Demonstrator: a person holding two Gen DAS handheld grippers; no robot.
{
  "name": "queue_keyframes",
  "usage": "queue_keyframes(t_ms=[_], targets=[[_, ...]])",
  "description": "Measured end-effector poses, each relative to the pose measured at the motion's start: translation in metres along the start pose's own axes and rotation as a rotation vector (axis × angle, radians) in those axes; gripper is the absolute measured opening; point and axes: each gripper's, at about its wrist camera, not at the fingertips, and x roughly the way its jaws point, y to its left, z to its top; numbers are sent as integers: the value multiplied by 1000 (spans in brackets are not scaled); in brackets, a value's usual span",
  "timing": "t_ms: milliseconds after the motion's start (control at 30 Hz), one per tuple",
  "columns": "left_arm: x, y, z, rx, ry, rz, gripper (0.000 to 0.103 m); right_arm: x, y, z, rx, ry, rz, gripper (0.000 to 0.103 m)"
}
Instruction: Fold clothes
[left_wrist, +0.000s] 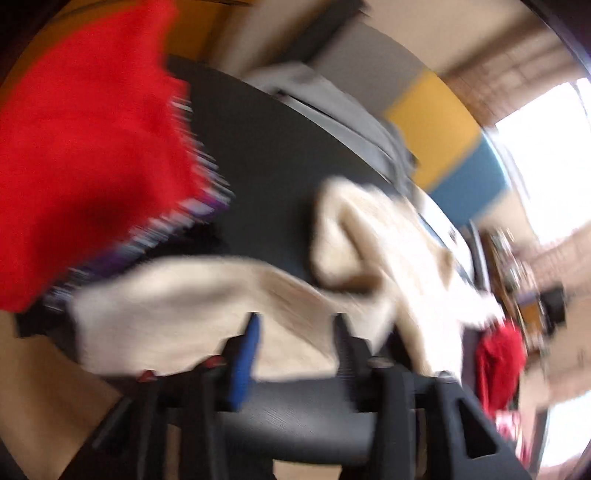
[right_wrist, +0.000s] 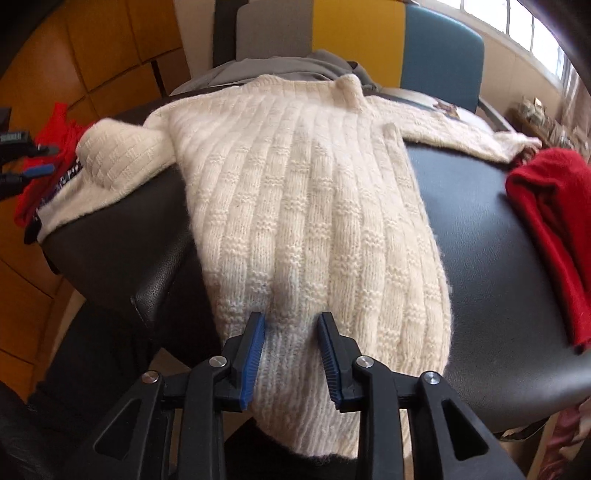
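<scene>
My right gripper (right_wrist: 291, 354) sits over the hem end of the cream ribbed knit sweater (right_wrist: 303, 206), blue pads a moderate way apart with a ridge of the knit between them; whether the pads actually press on it I cannot tell. My left gripper (left_wrist: 295, 343) has its jaws standing apart, nothing pinched, and the cream sleeve (left_wrist: 177, 295) lies just past the tips in a blurred frame. No gap contact visible there.

The sweater lies flat, front down the length of the black leather-look table top (right_wrist: 480, 229), collar at the far end, hem hanging over the near edge toward me. One sleeve is folded in on the left side of the body, the other sleeve (right_wrist: 469, 136) stretches out to the far right.

A red knit garment (right_wrist: 550, 221) lies folded on the right of the table, touching the outstretched cuff. Another red cloth (right_wrist: 55, 129) sits off the left edge beside the folded sleeve, with a striped dark fabric edge under it. Grey clothing (right_wrist: 280, 66) lies beyond the collar. Behind that stand a yellow panel (right_wrist: 354, 40) and a blue chair back (right_wrist: 443, 51).
</scene>
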Motion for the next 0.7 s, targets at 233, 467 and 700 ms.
queue_keyframes(t_ms=[233,467,700], targets=[[48,-56,-41,109,154,-119,49,-6,30,-7,-220,-20,-143,35],[57,-64,-56,127,224,-177,49,1,27,-11,-179,-7,-119,44],[46,-53,-67,140,239,-209,52,3,26,1,-195,-7,-106,14]])
